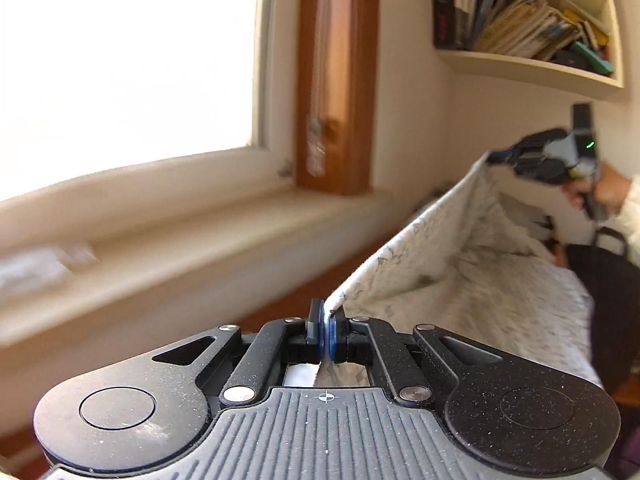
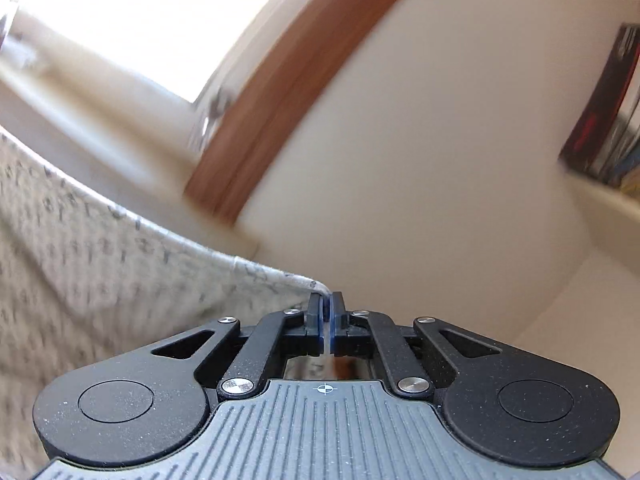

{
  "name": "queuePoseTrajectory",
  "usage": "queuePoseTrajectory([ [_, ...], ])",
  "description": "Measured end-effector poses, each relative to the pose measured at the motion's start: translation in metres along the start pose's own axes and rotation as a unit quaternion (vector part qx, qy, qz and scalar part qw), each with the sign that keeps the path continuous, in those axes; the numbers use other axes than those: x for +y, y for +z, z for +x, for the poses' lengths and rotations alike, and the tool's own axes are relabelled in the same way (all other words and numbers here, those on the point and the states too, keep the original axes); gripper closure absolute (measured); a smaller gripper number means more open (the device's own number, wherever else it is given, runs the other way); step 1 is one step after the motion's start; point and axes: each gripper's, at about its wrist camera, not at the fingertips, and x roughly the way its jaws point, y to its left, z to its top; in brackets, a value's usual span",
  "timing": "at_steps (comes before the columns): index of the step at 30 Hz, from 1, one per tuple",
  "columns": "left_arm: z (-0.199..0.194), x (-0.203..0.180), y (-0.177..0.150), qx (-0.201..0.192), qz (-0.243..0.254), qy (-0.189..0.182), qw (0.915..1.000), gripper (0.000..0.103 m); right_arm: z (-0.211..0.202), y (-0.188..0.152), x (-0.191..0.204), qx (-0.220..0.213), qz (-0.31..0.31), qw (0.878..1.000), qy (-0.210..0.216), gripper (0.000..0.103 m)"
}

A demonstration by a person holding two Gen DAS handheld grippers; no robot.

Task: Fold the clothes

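Observation:
A white garment (image 1: pixel 460 256) with a small grey print hangs stretched between my two grippers. My left gripper (image 1: pixel 325 322) is shut on one corner of its top edge, and the cloth runs up and to the right from it. At the far end of that edge, my right gripper (image 1: pixel 504 157) pinches the other corner, held by a person's hand (image 1: pixel 608 192). In the right wrist view the garment (image 2: pixel 80 248) drapes to the left, its hem ending between the shut pads of my right gripper (image 2: pixel 327 304). The lower part of the cloth sags out of sight.
A bright window (image 1: pixel 120 60) with a cream sill (image 1: pixel 192 216) and a wooden frame post (image 1: pixel 336 76) lies ahead. A wall shelf (image 1: pixel 532 28) crammed with books hangs at the upper right. A dark bag (image 1: pixel 608 272) sits behind the garment.

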Motion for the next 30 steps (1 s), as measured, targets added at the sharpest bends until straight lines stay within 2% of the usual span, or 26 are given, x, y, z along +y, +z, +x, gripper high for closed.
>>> queuePoseTrajectory([
  [6, -0.01, 0.038, 0.017, -0.014, 0.01, 0.103, 0.9946, 0.101, 0.017, 0.064, 0.03, -0.05, -0.021, 0.998, -0.009, 0.1],
  [10, 0.016, 0.057, 0.002, 0.031, -0.004, 0.119, 0.9924, 0.101, 0.056, 0.068, 0.074, -0.018, -0.045, 0.999, -0.002, 0.099],
  [13, 0.032, 0.056, -0.018, 0.062, -0.013, 0.105, 0.9925, 0.1, 0.083, 0.055, 0.103, 0.011, -0.066, 0.998, 0.005, 0.098],
  [14, 0.035, 0.055, -0.024, 0.068, -0.017, 0.1, 0.9925, 0.096, 0.089, 0.05, 0.11, 0.019, -0.069, 0.997, 0.011, 0.097],
  [15, 0.036, 0.053, -0.03, 0.074, -0.018, 0.099, 0.9922, 0.095, 0.093, 0.046, 0.115, 0.03, -0.068, 0.997, 0.021, 0.088],
  [16, 0.037, 0.051, -0.035, 0.079, -0.019, 0.099, 0.9917, 0.091, 0.097, 0.042, 0.121, 0.041, -0.068, 0.996, 0.031, 0.074],
  [20, 0.035, 0.04, -0.045, 0.082, -0.012, 0.119, 0.9894, 0.064, 0.089, 0.032, 0.125, 0.052, -0.034, 0.996, 0.068, 0.062],
  [21, 0.034, 0.038, -0.046, 0.078, -0.012, 0.124, 0.9892, 0.063, 0.085, 0.029, 0.122, 0.054, -0.019, 0.995, 0.082, 0.058],
  [24, 0.035, 0.026, -0.041, 0.07, -0.021, 0.099, 0.9924, 0.062, 0.066, 0.013, 0.108, 0.061, 0.012, 0.992, 0.109, 0.055],
  [27, 0.05, -0.001, -0.04, 0.073, -0.021, 0.048, 0.9959, 0.062, 0.053, -0.008, 0.094, 0.074, 0.045, 0.988, 0.127, 0.054],
  [30, 0.068, -0.026, -0.043, 0.082, -0.026, 0.002, 0.9963, 0.062, 0.051, -0.033, 0.085, 0.094, 0.071, 0.985, 0.125, 0.053],
])
